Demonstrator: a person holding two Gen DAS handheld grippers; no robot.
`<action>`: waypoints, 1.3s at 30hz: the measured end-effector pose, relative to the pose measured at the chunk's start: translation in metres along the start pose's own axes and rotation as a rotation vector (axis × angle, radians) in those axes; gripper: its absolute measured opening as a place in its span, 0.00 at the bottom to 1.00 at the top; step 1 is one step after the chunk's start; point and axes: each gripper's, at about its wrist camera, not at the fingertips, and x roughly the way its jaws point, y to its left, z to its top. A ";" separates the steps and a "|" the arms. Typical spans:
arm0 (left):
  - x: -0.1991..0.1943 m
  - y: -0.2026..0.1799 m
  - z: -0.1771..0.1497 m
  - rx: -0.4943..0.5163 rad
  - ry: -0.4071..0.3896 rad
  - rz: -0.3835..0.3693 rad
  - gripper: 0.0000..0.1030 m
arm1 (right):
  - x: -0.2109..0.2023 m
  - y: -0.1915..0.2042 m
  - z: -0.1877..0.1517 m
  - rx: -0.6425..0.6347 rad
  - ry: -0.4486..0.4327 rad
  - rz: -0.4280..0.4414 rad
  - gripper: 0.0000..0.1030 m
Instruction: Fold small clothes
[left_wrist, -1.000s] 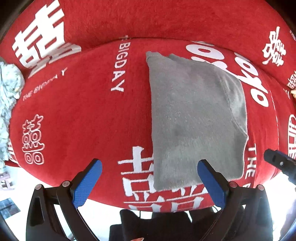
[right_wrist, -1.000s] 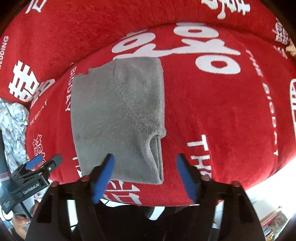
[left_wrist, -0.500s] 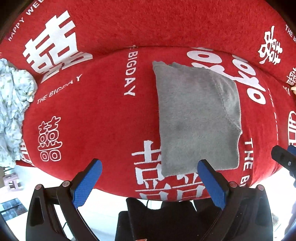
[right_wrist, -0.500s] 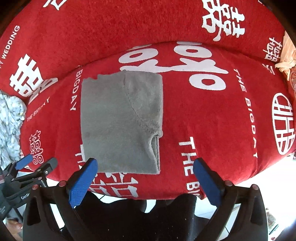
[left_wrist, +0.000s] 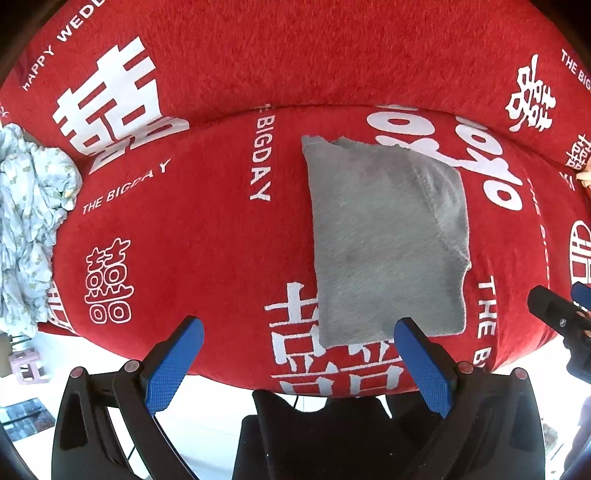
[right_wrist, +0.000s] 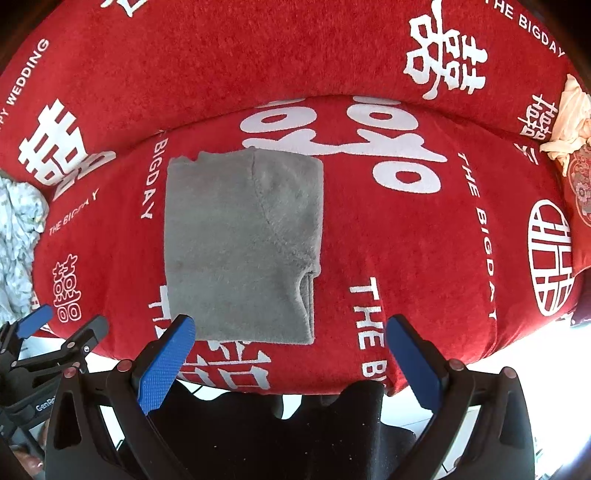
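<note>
A grey fleece garment lies folded into a flat rectangle on the red printed cushion. My left gripper hangs open above the cushion's front edge, its blue pads wide apart and empty; the garment's near left corner shows between them. My right gripper is also open and empty, high over the garment's near right corner. The right gripper's tip shows at the right edge of the left wrist view, and the left gripper at the lower left of the right wrist view.
A crumpled pale blue patterned cloth lies at the cushion's left end. A cream cloth sits at the far right. A red backrest rises behind. White floor and a black chair lie below the front edge.
Both grippers have risen, so the garment and cushion look smaller. The right gripper's jaws spread from partly open to wide. The garment has not moved.
</note>
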 end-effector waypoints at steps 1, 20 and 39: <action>-0.001 0.000 0.001 -0.001 -0.001 0.000 1.00 | -0.001 0.000 0.000 -0.001 -0.002 -0.001 1.00; -0.005 -0.002 0.003 0.002 -0.006 0.003 1.00 | -0.010 0.005 0.007 -0.025 -0.028 -0.020 1.00; -0.006 -0.002 0.005 0.003 -0.006 0.003 1.00 | -0.010 0.005 0.007 -0.022 -0.028 -0.023 1.00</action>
